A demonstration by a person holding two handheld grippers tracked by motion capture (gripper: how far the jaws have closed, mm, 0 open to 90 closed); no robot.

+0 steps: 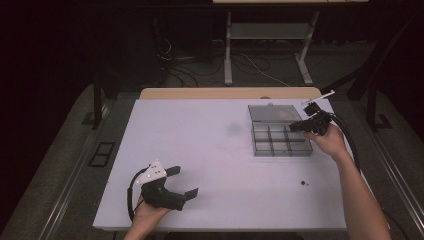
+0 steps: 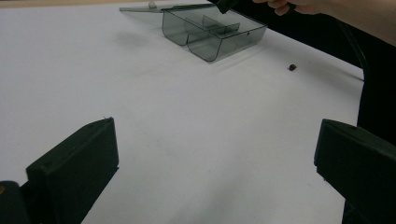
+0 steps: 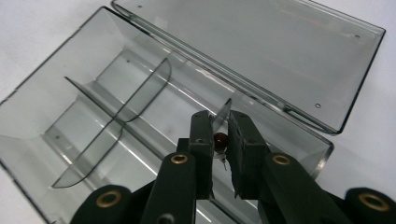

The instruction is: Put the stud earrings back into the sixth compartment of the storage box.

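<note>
We have the right gripper (image 3: 218,140) over the open compartment box (image 3: 107,93), jaws pinching a small dark bead (image 3: 220,138); the compartment lies straight below them. Our left gripper (image 1: 172,182) rests well away, jaws spread over the worktop (image 1: 210,150).

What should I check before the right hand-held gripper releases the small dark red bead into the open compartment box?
1. Bead held between the right hand-held gripper pads: ok.
2. Box lid open, lying flat behind: ok.
3. Gripper tips above the compartment box: ok.
4. Which compartment lies directly under the bead: cannot tell.
5. Left hand-held gripper open, away from the box: ok.
6. Loose bead on the table, waiting: ok.
</note>
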